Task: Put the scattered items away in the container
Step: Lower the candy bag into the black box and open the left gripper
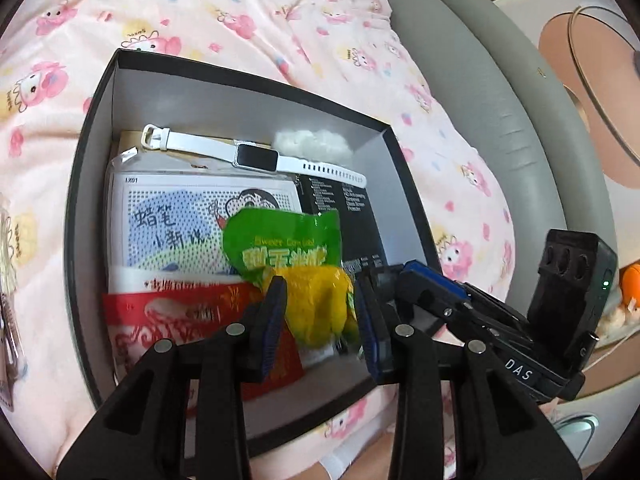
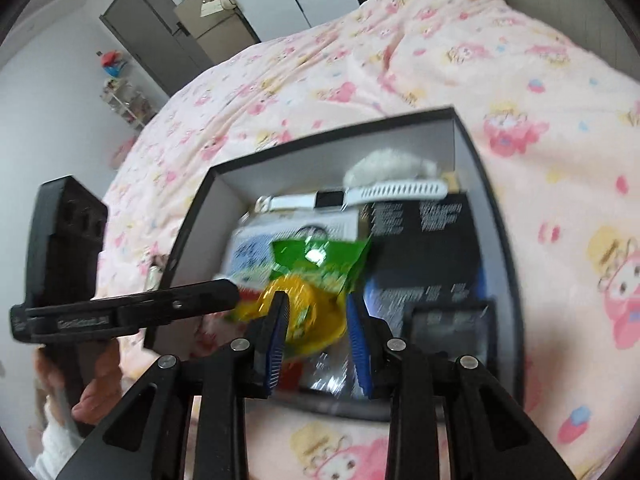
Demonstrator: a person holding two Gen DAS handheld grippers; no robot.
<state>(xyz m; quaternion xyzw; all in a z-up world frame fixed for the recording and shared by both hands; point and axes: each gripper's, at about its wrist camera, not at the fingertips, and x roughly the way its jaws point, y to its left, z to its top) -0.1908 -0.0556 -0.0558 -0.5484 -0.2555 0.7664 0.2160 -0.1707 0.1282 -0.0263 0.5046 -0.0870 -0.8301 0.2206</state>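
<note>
Left gripper (image 1: 320, 320) jaws half-open, straddling corn pack (image 1: 296, 272), unclear if pinching; right gripper (image 2: 316, 336) likewise, blurred. Pack sits lower-center inside box (image 1: 80, 200). Release low, withdraw straight.
</note>
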